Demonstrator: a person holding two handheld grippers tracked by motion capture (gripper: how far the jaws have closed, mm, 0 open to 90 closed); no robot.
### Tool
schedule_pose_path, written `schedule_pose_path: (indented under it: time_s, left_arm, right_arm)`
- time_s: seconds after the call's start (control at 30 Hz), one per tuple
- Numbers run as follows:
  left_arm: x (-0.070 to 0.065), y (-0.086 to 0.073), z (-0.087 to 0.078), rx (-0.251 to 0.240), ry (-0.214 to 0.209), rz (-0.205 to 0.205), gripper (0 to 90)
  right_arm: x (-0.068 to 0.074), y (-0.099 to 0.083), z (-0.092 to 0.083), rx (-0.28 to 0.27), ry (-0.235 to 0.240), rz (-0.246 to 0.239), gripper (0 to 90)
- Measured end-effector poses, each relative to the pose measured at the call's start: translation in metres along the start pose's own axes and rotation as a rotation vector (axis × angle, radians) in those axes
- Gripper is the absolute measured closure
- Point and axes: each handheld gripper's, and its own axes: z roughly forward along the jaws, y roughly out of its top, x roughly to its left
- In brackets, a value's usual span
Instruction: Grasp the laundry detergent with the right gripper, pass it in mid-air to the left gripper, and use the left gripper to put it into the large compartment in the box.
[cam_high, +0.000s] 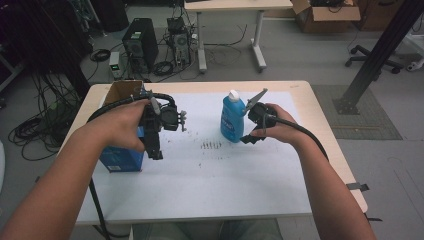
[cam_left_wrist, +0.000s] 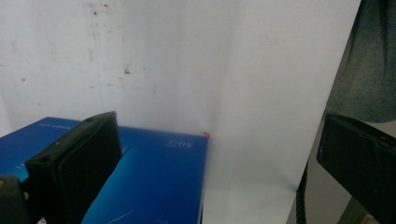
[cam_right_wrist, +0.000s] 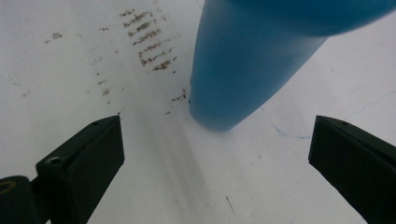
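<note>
A blue bottle (cam_high: 232, 120) with a white cap is seen upright on the white sheet (cam_high: 215, 180) that covers the bench (cam_high: 320, 115), a little right of the middle and nearer the far edge than the near one. The right gripper (cam_high: 251, 136) is held just beside it, on its right, tilted down toward the sheet. In the right gripper view the jaws are spread wide with nothing between the pads; the bottle's base (cam_right_wrist: 219, 114) is seen ahead of them, between their lines but beyond the tips, untouched. Brown smudges (cam_high: 210, 145) are marked on the sheet just left of the bottle.

The left gripper (cam_high: 156, 152) is held over a blue box (cam_high: 121, 159) near the left edge of the bench, jaws pointing down. In the left gripper view its jaws are also wide apart and empty, one over the box's top (cam_left_wrist: 159, 182), the other out past the near edge of the sheet. A brown carton (cam_high: 121, 92) is seen at the far left corner, behind the left hand (cam_high: 122, 125).
</note>
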Motion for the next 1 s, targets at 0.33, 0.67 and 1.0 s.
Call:
schedule_pose_path:
  time_s: [0.33, 0.67, 1.0]
  left_arm:
    - [0.0, -0.001, 0.003, 0.002, -0.005, -0.004, 0.4]
    - [0.0, -0.001, 0.003, 0.005, -0.005, -0.004, 0.4]
    - [0.001, -0.001, 0.006, 0.008, -0.007, -0.004, 0.2]
  right_arm:
    - [0.004, -0.001, 0.006, -0.07, -0.024, 0.032, 3.4]
    - [0.005, -0.004, 0.012, -0.135, -0.075, 0.114, 3.0]
    - [0.007, -0.006, 0.02, -0.229, -0.112, 0.183, 2.6]
